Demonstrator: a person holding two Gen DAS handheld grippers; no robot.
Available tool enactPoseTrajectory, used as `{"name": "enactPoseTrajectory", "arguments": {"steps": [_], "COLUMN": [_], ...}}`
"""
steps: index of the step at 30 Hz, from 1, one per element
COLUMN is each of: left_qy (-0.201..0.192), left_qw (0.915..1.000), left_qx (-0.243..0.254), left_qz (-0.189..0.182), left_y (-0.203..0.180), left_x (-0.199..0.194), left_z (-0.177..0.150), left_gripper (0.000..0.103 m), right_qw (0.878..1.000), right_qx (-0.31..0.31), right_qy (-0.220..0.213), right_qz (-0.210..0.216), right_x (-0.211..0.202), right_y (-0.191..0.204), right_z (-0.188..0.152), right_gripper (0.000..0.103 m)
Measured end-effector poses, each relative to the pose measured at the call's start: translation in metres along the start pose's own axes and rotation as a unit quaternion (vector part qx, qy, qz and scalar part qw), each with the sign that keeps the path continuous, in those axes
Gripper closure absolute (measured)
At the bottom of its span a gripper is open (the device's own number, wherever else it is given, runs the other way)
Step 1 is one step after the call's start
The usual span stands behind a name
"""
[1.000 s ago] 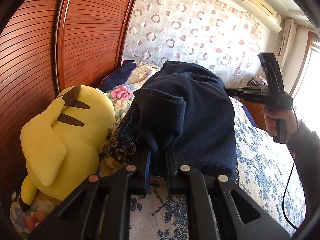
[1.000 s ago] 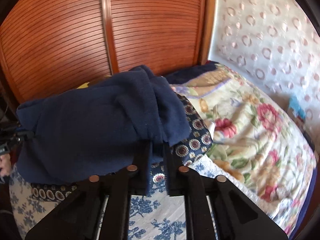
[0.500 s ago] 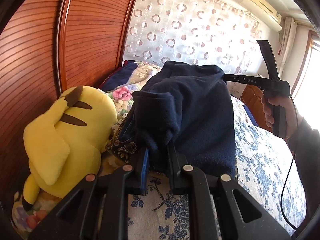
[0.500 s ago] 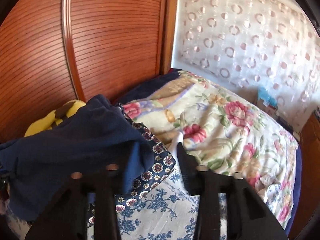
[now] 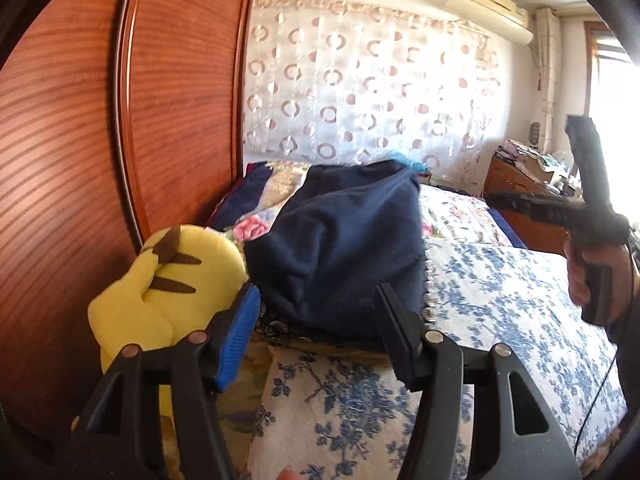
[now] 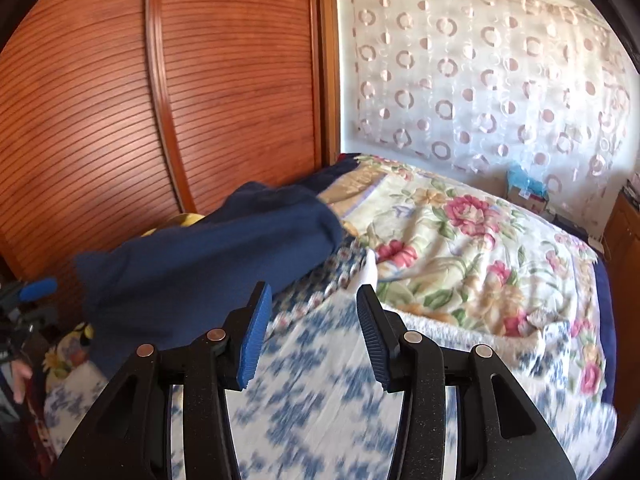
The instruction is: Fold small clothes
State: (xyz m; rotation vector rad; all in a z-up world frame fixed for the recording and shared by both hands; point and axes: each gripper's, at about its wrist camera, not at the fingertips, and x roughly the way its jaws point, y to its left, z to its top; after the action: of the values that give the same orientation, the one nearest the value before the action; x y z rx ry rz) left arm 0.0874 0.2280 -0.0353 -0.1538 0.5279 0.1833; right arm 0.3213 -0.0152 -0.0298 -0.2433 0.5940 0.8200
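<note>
both tongs, left [image 5: 316, 330] & right [image 6: 308, 332], gape empty w/ navy fleece [image 5: 344, 248] bundled mid-frame on quilt [image 5: 500, 300] by plush [image 5: 168, 280]; looks soft, thick, floppy, prob best pinched at corners/hem.

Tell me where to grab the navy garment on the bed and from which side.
Pinch the navy garment at its thick folded near edge, coming in level from the front with the open left gripper. That edge bulges toward the fingers, with the yellow plush toy crowding the left.

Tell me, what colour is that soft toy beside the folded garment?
Yellow with dark brown stripes: the soft toy shows best in the left wrist view, beside the navy garment.
</note>
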Motion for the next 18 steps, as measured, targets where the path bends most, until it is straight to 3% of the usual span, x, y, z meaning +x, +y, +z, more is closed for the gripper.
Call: {"name": "enactPoseTrajectory", "arguments": {"steps": [5,13,18], "left_qy": [-0.013,-0.019,-0.017], "left_qw": [0.9997,0.9978,0.9965], "left_qx": [0.021,0.062,0.068], "left_qz": [-0.003,-0.017,-0.046], "left_y": [-0.022,-0.069,-0.095], "left_x": [-0.017,-0.031,-0.036], "left_z": [0.003,0.000,-0.005], "left_gripper": [0.045,0.045,0.045], "right_qw": [1.000,0.998,0.996], "right_qx": [0.013,0.036,0.053], "right_qy": [-0.016,-0.039,-0.042], "right_qz": [-0.003,-0.040,-0.065], "right_x": [-0.050,-0.118,-0.146], "right_y": [0.015,0.025,0.023], "right_z": [-0.033,-0.075,-0.099], "right_gripper": [0.055,0.038,0.026]}}
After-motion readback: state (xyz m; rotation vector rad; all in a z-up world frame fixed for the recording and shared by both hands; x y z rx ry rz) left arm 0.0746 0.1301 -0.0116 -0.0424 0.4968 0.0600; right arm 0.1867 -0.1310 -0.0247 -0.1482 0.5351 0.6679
